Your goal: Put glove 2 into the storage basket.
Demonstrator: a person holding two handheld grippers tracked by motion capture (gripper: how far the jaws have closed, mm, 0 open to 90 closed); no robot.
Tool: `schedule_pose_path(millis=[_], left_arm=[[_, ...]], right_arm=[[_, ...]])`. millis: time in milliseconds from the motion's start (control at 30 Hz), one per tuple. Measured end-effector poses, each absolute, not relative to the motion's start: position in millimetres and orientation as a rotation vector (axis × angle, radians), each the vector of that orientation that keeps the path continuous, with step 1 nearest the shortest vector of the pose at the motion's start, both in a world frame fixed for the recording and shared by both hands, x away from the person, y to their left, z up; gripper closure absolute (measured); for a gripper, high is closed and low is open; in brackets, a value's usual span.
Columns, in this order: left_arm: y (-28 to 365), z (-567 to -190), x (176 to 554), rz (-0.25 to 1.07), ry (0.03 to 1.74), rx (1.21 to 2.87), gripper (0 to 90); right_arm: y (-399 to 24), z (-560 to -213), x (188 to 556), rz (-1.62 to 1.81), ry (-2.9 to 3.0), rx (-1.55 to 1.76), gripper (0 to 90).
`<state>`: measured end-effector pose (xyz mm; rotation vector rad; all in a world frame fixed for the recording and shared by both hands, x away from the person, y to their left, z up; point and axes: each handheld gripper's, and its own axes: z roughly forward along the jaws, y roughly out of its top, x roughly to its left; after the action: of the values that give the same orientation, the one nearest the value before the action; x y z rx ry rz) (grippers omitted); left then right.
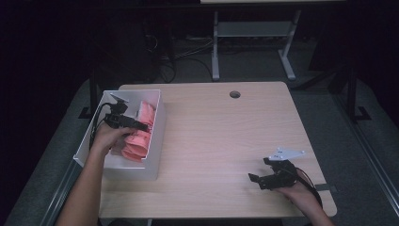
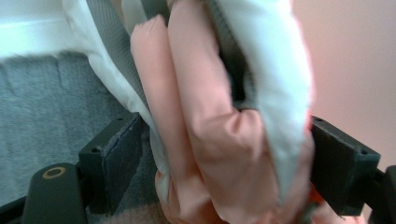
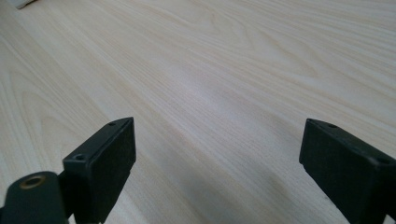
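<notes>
A white open box stands on the left part of the wooden table. It holds folded pink and white cloth. My left gripper reaches into the box from its left side. Its jaws stand wide, with the pink and white cloth bunched between the pads and loose in the gap. My right gripper rests low over the table near the front right corner. It is open, with bare wood between its jaws.
A round cable hole sits near the table's far edge. Beyond the table a white desk frame and cables stand on grey carpet. The box's left wall overhangs the table's left edge.
</notes>
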<state>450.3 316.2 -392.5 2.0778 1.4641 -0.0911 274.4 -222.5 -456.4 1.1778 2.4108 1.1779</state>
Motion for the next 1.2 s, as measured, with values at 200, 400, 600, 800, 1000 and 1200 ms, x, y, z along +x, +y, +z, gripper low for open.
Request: schedule_pose_path(millis=[200, 400, 600, 800, 1000, 1200], left_arm=[[320.1, -385.2, 446.5, -0.039, 1.454, 2.071, 17.3], [324.7, -369.5, 442.4, 0.009, 1.436, 2.052, 16.6], [331.4, -349.6, 435.1, 0.066, 1.408, 2.039, 16.6], [330.9, -329.9, 422.5, 0.118, 1.338, 2.048, 16.6], [316.0, -310.7, 413.3, 0.156, 1.247, 2.064, 16.7], [290.4, -299.3, 406.4, 0.167, 1.152, 2.082, 16.6]], right_arm=[[-221.9, -456.6, 274.8, 1.18, 2.413, 1.177, 10.5], [-223.3, -456.7, 274.6, 1.178, 2.411, 1.184, 10.5], [-226.1, -457.6, 276.8, 1.185, 2.407, 1.193, 10.5], [-224.9, -456.8, 275.9, 1.184, 2.408, 1.191, 10.5], [-223.3, -456.7, 276.3, 1.18, 2.413, 1.184, 10.5], [-223.4, -456.3, 275.7, 1.177, 2.413, 1.184, 10.5]])
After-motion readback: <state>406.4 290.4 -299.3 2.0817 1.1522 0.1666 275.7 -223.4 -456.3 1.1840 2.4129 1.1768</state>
